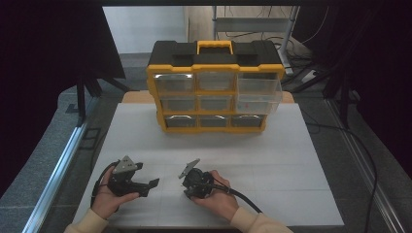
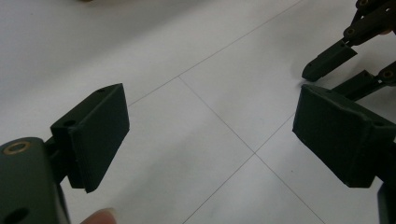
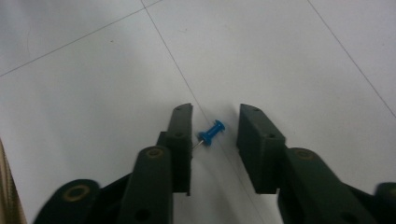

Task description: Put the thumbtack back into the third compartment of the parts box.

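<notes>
A small blue push pin [image 3: 212, 133] lies on its side on the white table [image 1: 291, 160]. My right gripper [image 3: 216, 112] points down at it with a jaw on either side; its metal point reaches close to the left jaw, and the pads do not press on it. In the high view the right gripper [image 1: 190, 189] sits near the table's front, held in a hand. My left gripper [image 1: 147, 175] rests to its left, jaws wide apart with nothing between them [image 2: 210, 135]. The right gripper [image 2: 334, 74] also appears at the upper right of the left gripper view.
A black and yellow drawer organiser [image 1: 215, 87] stands at the back of the table, with several clear drawers. Its right-hand drawers [image 1: 260, 92] stick out forward. Metal rails [image 1: 58, 165] run along the table's sides.
</notes>
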A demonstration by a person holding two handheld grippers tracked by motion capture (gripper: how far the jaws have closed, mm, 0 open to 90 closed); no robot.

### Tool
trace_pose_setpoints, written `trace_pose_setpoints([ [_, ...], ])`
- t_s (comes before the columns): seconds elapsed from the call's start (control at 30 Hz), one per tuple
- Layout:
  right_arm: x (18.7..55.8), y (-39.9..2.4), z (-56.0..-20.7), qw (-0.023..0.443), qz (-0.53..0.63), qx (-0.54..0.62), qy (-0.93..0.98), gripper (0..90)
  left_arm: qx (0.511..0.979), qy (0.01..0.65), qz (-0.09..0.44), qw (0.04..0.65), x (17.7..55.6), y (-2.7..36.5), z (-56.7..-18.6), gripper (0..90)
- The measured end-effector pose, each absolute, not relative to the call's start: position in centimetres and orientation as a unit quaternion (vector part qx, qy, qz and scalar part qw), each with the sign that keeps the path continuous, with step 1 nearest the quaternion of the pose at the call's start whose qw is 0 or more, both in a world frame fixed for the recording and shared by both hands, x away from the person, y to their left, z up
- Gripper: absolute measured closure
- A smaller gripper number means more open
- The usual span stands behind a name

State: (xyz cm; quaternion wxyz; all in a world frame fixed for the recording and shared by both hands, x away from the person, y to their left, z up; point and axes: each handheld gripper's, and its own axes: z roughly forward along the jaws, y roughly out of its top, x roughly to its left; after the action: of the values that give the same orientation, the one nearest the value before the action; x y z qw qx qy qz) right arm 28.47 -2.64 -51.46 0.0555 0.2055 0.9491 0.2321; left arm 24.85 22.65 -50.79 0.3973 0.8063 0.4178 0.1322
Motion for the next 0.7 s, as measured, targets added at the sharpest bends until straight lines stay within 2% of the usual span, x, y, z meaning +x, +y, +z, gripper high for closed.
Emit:
trace_pose_setpoints([
  [0.2,28.7,-2.8,-51.4,0.046,0.232,0.204,0.950,82.3,0.807,0.418,0.134,0.396,24.8,22.6,-50.8,11.3],
  [0.7,29.6,-3.5,-50.8,0.011,0.263,0.220,0.939,83.4,0.807,0.419,0.133,0.395,24.8,22.7,-50.8,11.3],
])
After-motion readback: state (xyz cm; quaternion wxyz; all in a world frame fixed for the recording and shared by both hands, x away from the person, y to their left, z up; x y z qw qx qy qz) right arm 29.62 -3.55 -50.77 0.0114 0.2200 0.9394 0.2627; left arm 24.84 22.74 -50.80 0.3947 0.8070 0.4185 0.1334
